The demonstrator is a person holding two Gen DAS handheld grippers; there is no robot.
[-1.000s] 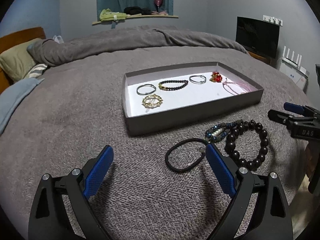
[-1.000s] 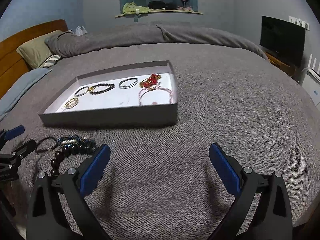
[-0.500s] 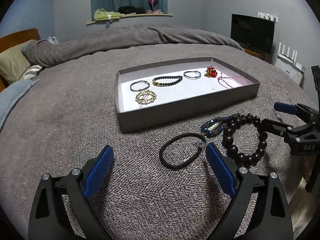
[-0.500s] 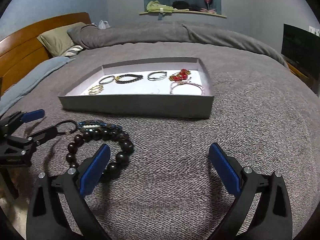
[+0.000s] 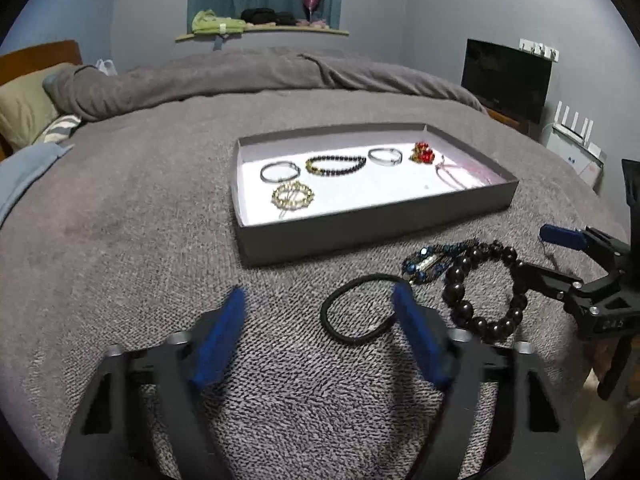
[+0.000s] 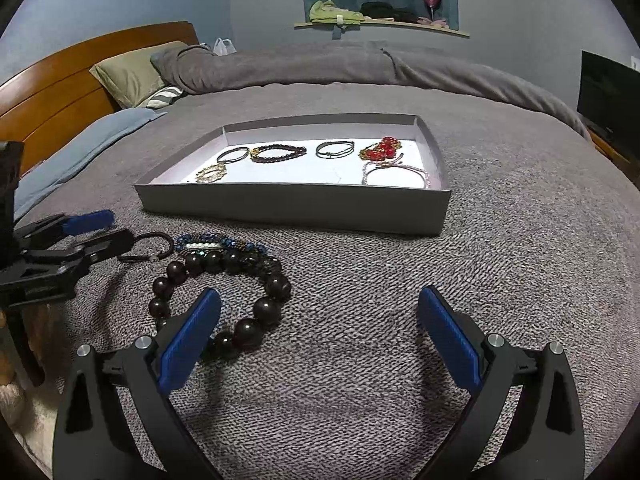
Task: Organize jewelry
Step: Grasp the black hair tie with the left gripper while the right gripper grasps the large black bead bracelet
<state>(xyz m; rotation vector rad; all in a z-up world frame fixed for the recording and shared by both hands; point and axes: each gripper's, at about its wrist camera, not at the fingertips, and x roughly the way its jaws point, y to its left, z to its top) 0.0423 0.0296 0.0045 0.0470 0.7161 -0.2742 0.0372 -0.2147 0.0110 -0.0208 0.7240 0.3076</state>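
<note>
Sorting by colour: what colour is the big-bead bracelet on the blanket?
Dark brown, glossy big-bead bracelet; right wrist view shows it best.

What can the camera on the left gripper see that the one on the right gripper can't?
Only the left wrist view shows the white router by the wall and the black hair tie as a whole loop; from the right it is half hidden.

Only the right wrist view shows the wide wooden headboard and the bare blanket right of the tray.

Both show the grey tray with six pieces inside, the big dark bead bracelet, the blue beaded bracelet and the other gripper. The left gripper, jaws just closing, holds nothing; the right gripper is open.
</note>
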